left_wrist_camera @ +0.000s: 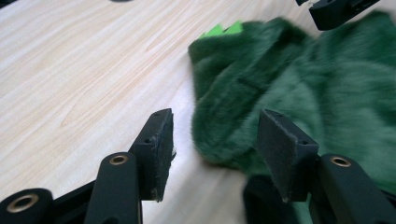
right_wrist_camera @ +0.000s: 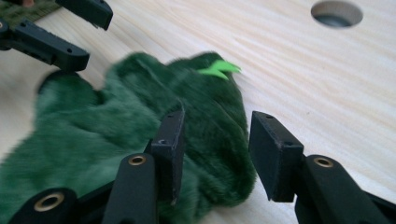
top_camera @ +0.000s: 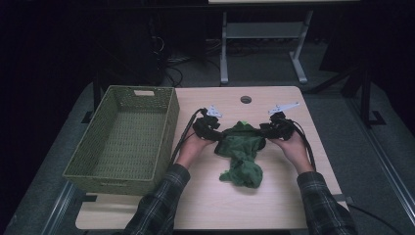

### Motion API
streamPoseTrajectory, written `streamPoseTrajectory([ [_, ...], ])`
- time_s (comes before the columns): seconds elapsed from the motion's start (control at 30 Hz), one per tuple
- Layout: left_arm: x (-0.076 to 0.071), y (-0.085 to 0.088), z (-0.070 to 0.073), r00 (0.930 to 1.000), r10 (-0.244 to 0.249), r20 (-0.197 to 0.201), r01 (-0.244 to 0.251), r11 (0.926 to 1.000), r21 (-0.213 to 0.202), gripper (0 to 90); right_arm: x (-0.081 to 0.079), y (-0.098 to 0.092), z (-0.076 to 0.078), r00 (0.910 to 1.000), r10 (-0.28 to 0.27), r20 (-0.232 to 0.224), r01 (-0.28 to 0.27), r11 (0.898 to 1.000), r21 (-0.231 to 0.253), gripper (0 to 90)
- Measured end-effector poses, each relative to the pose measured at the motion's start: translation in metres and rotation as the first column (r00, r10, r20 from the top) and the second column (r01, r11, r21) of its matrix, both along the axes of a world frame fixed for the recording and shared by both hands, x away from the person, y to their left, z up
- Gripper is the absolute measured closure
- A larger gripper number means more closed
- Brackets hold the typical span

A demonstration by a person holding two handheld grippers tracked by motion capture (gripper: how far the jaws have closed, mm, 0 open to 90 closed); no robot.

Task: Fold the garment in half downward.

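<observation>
Together, two grippers close in on a green plush garment [top_camera: 241,152] lying mid-worktop [top_camera: 274,205].

Left gripper [left_wrist_camera: 215,144] fingers parted astride its edge, pads apart from it; right gripper [right_wrist_camera: 215,154] fingers likewise around a fold. Wicker basket [top_camera: 122,139] sits beyond, left.

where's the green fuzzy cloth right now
In the high view the green fuzzy cloth lies mid-table between the left hand-held gripper and right hand-held gripper, right of the wicker basket.
</observation>
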State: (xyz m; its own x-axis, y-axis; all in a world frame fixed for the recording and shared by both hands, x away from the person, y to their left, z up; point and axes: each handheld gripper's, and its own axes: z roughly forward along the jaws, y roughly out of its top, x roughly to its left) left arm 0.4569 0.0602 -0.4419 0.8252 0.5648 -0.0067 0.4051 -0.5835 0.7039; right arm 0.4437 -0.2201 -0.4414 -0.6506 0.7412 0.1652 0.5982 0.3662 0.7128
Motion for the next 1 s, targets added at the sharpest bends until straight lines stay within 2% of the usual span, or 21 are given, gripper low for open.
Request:
streamPoseTrajectory([
  [0.13,0.007,-0.006,-0.007,0.9998,-0.010,-0.017,0.011,0.9999,0.010,46.5,0.006,0.002,-0.013,0.9999,0.011,-0.005,-0.011,1.000,-0.017,55.8],
  [0.33,0.016,-0.012,-0.015,0.9994,-0.007,-0.034,0.008,0.9999,0.015,51.1,0.012,0.004,-0.021,1.0000,0.000,-0.008,0.000,1.000,-0.028,59.8],
  [0.43,0.020,-0.015,-0.016,0.9994,-0.015,-0.030,0.016,0.9990,0.041,55.4,0.013,0.004,-0.024,0.9999,-0.010,-0.014,0.009,0.999,-0.039,63.9],
  [0.57,0.022,-0.017,-0.022,0.9991,-0.016,-0.040,0.018,0.9986,0.049,60.8,0.015,0.002,-0.027,0.9995,-0.013,-0.029,0.012,0.999,-0.043,67.6],
  [0.63,0.022,-0.017,-0.023,0.9988,-0.024,-0.043,0.026,0.9986,0.047,65.8,0.015,0.003,-0.027,0.9994,-0.012,-0.034,0.010,0.999,-0.042,73.4],
  [0.73,0.021,-0.019,-0.022,0.9989,-0.031,-0.036,0.033,0.9983,0.048,78.4,0.014,0.003,-0.027,0.9992,-0.002,-0.040,0.000,0.999,-0.042,83.1],
  [0.8,0.020,-0.019,-0.021,0.9987,-0.034,-0.038,0.035,0.9983,0.046,85.4,0.014,0.002,-0.026,0.9991,-0.002,-0.042,0.000,0.999,-0.040,85.8],
  [1.0,0.016,-0.016,-0.007,0.9986,-0.042,-0.033,0.042,0.9991,0.009,86.3,0.010,0.000,-0.016,0.9996,-0.010,-0.027,0.009,0.999,-0.031,86.5],
])
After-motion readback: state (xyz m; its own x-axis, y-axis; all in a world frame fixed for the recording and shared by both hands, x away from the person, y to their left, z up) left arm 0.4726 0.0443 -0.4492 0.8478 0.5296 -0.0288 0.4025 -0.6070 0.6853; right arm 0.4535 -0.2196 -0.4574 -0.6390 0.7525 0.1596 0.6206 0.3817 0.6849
